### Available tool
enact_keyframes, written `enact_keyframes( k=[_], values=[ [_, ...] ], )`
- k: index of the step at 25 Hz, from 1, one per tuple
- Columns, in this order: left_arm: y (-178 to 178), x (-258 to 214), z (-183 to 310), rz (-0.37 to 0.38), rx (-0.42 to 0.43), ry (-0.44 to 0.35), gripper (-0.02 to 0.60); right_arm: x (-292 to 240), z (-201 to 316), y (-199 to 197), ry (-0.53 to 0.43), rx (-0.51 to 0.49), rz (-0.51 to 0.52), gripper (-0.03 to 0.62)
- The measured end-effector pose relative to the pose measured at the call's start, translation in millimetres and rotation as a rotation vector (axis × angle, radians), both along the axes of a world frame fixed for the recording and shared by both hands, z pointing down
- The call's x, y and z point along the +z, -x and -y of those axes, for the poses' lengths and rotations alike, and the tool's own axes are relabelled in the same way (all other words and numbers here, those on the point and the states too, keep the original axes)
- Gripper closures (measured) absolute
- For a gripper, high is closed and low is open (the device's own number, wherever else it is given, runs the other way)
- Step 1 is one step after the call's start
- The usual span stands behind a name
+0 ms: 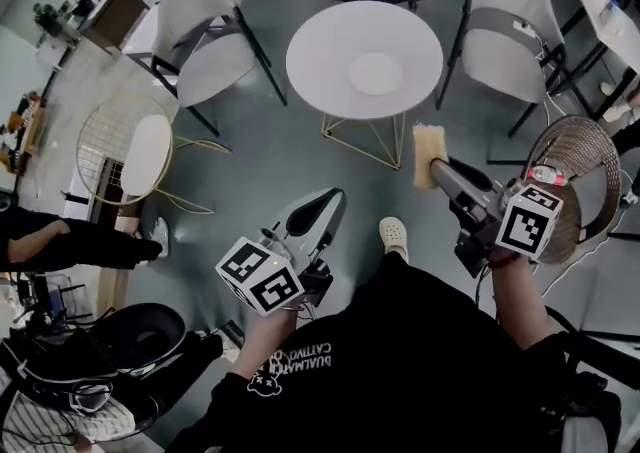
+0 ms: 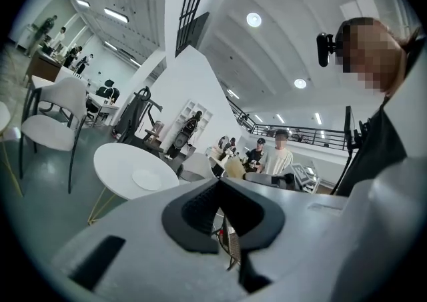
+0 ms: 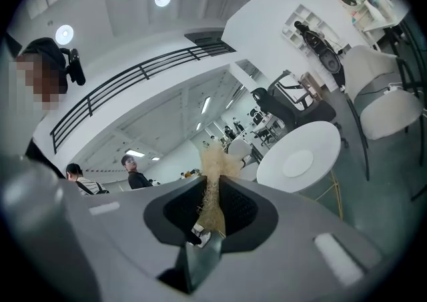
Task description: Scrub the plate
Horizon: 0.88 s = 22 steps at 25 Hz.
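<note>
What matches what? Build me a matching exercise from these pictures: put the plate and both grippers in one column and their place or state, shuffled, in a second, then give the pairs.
Column one
1. plate
2. left gripper
3. right gripper

Column two
A. shut on the straw-coloured scrubber
B. shut, with nothing between its jaws
C. lying on the round white table

Pairs: 1-C, 2-B, 3-A

Grey floor (image 1: pixel 280 166) — white chairs (image 1: pixel 215 51)
</note>
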<state>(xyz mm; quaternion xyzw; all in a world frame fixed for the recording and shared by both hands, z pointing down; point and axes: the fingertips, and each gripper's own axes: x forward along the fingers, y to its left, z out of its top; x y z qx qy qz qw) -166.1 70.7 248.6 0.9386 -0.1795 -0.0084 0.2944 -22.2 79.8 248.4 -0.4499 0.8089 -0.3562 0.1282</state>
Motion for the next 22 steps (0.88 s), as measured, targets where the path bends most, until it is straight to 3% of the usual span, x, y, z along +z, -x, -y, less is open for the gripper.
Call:
enact_keyframes(
  k=[4,9,15,22],
  values=[
    [-30,-1,17,-0.015,-0.014,0.014,0.581,3,9,-25,0.018,-0.01,-0.01,0.534],
    [-41,-1,34,-0.028,-0.014,0.006,0.581,8,25,-35,0.038,-0.01,-0.009,0.534],
    [-85,-5,84,-0.035,-0.027,-0.007,0.581,5,83,-74,0.024,-0.046,-0.017,0.534],
    [-87,-6,123,-0.048,-0.074,-0.031,0.581,13,120,-79,0.028,-0.085,-0.047,0.534]
  ],
)
